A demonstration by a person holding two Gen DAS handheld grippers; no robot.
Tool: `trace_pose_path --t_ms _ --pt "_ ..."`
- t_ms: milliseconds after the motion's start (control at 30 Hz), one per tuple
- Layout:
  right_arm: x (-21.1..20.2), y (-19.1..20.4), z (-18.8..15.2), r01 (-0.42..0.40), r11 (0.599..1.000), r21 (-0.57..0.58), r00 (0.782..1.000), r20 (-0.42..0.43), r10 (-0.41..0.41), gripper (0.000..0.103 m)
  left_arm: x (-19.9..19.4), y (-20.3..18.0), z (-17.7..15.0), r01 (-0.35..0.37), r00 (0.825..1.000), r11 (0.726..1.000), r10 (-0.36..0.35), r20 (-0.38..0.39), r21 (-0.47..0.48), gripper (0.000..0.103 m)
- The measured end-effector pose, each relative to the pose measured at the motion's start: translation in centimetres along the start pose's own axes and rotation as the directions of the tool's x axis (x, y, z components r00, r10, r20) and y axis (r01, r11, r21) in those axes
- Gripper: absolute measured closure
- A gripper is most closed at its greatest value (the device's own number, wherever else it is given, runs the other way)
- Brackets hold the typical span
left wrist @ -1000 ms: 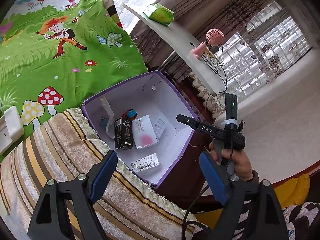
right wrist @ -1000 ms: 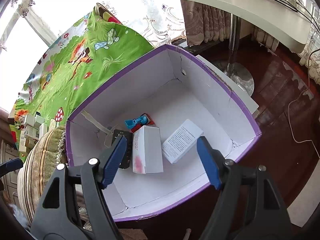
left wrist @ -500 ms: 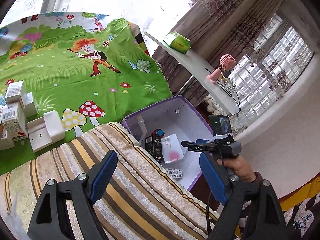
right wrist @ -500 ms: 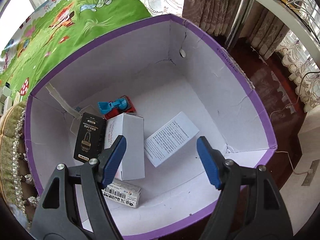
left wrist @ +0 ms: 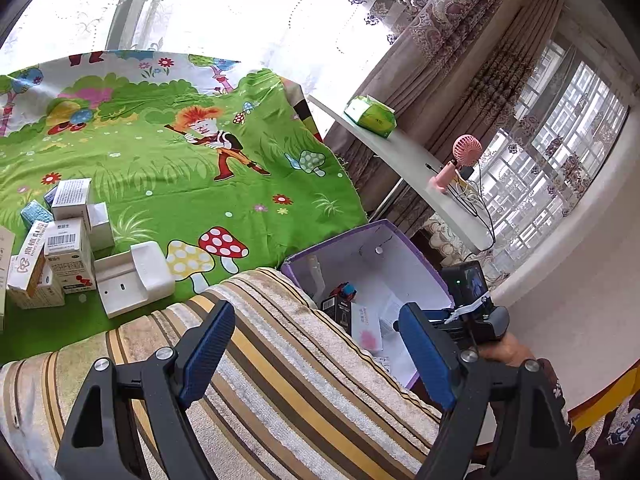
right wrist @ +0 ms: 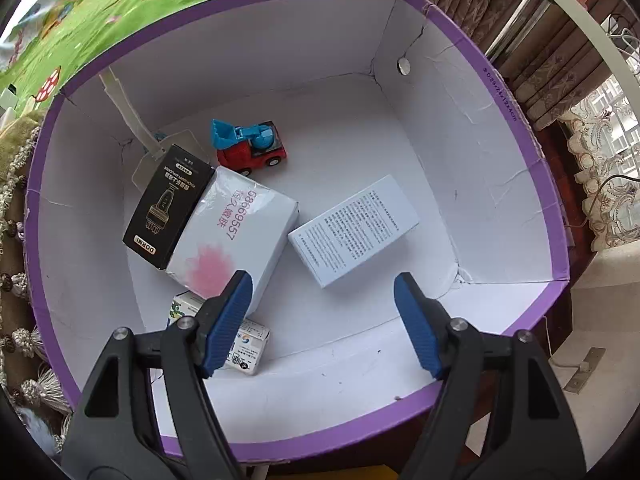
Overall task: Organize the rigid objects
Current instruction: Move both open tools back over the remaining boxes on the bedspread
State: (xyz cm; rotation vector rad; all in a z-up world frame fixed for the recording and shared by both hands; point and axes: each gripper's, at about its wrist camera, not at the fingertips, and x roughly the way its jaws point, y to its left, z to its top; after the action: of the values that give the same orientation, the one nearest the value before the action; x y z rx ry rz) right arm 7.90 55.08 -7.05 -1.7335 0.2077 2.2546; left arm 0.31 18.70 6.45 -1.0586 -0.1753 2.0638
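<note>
Right wrist view: right gripper [right wrist: 323, 322] now lower over purple box [right wrist: 516, 112], both grippers' jaws apart w/ nothing held.

**Free room in the purple box**

The purple box [right wrist: 516, 128] stands open-topped; bare floor lies along its right and far sides; toy truck [right wrist: 250, 146], black carton [right wrist: 168, 204], pink-printed box [right wrist: 234, 236] and white leaflet box [right wrist: 352, 230] crowd the left and middle.

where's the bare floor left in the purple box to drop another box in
Free: the far right floor of the purple box, between the toy truck, the text-printed white box and the right wall; also the near strip under the right gripper. Crowded: the left side, where the black box, the pink-marked white box and a small carton pile up.
</note>
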Motion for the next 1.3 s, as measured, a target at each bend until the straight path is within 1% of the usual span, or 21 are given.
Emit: trace_pose_path --t_ms 167,267,367,433,567,733,833,1000,1100,1300 --pt "-3.5 -0.4 -0.1 -0.066 0.997 0.034 0.995 0.083 0.063 0.023 -0.8 2.3 -0.5 -0.024 1.000 0.995 0.024 -0.010 -0.092 0.018" --pt "-5.5 0.8 0.6 -0.087 0.996 0.016 0.989 0.121 0.085 0.022 -1.6 3.5 -0.9 -0.027 1.000 0.990 0.028 0.005 -0.136 0.018" --pt "-7.4 3.2 1.8 -0.112 0.993 -0.026 0.981 0.155 0.115 0.022 -3.0 4.8 -1.4 -0.050 0.998 0.984 0.056 0.033 -0.169 0.018" --pt "-8.2 4.9 1.9 -0.140 0.988 -0.066 0.973 0.178 0.150 0.022 -4.0 5.5 -1.7 -0.082 0.995 0.981 0.092 0.048 -0.178 0.018" --pt "-10.5 7.9 1.8 -0.163 0.973 -0.162 0.957 0.216 0.196 0.022 -5.8 7.7 -2.4 -0.113 0.989 0.969 0.131 0.067 -0.220 0.019" --pt "-12.1 11.1 1.5 -0.210 0.947 -0.242 0.932 0.244 0.269 0.021 -8.3 10.8 -3.5 -0.125 0.981 0.946 0.162 0.103 -0.300 0.019" --pt "-12.8 12.7 1.6 -0.235 0.935 -0.266 0.919 0.254 0.303 0.019 -9.7 12.1 -3.9 -0.145 0.974 0.936 0.192 0.118 -0.321 0.019" --pt "-13.0 15.2 1.9 -0.264 0.920 -0.289 0.908 0.246 0.338 0.019 -11.4 14.2 -4.5 -0.165 0.964 0.918 0.227 0.137 -0.360 0.020" --pt "-12.9 17.0 1.9 -0.270 0.909 -0.317 0.908 0.232 0.350 0.019 -12.3 15.5 -4.7 -0.183 0.957 0.907 0.252 0.140 -0.381 0.021" --pt "-12.6 20.2 1.8 -0.290 0.883 -0.368 0.905 0.194 0.378 0.019 -13.8 17.9 -4.9 -0.184 0.952 0.884 0.269 0.146 -0.430 0.021"
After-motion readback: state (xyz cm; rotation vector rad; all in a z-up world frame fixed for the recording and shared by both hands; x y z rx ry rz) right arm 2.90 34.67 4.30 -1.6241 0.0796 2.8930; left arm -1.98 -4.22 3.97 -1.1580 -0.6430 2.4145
